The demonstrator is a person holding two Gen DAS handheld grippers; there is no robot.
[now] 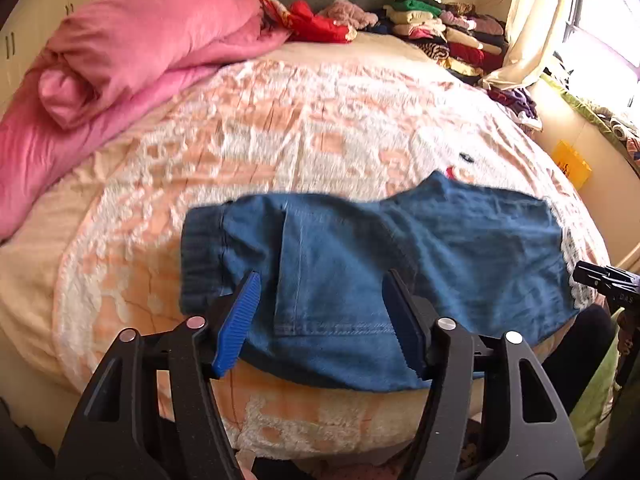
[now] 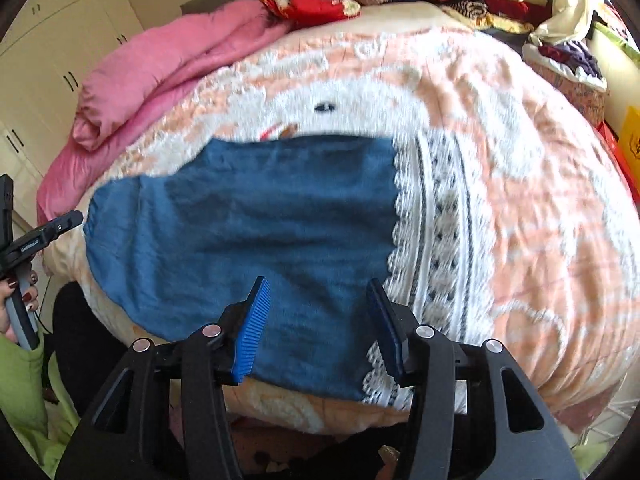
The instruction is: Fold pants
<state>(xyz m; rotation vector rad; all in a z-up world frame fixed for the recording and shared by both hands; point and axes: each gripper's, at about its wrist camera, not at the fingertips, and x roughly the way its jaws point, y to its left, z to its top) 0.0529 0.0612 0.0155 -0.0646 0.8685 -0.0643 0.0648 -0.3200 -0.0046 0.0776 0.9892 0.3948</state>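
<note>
The blue denim pants (image 1: 400, 256) lie folded flat across the near part of the bed, elastic waistband (image 1: 200, 256) at the left and a back pocket facing up. My left gripper (image 1: 322, 276) hovers over the pocket end, open, with nothing pinched between its blue pads (image 1: 236, 320). In the right wrist view the pants (image 2: 240, 224) fill the middle. Above their right end my right gripper (image 2: 317, 281) also stands open, its pads (image 2: 252, 328) apart from the cloth. Each gripper shows at the edge of the other's view: the right gripper (image 1: 604, 280), and the left gripper (image 2: 48, 232) in a hand.
A peach and white patterned bedspread (image 1: 280, 128) covers the bed. A white lace strip (image 2: 436, 216) borders the pants' right end. A rolled pink duvet (image 1: 120, 64) lies at the far left. Stacked folded clothes (image 1: 440, 32) sit by the headboard, near a curtain (image 1: 536, 24).
</note>
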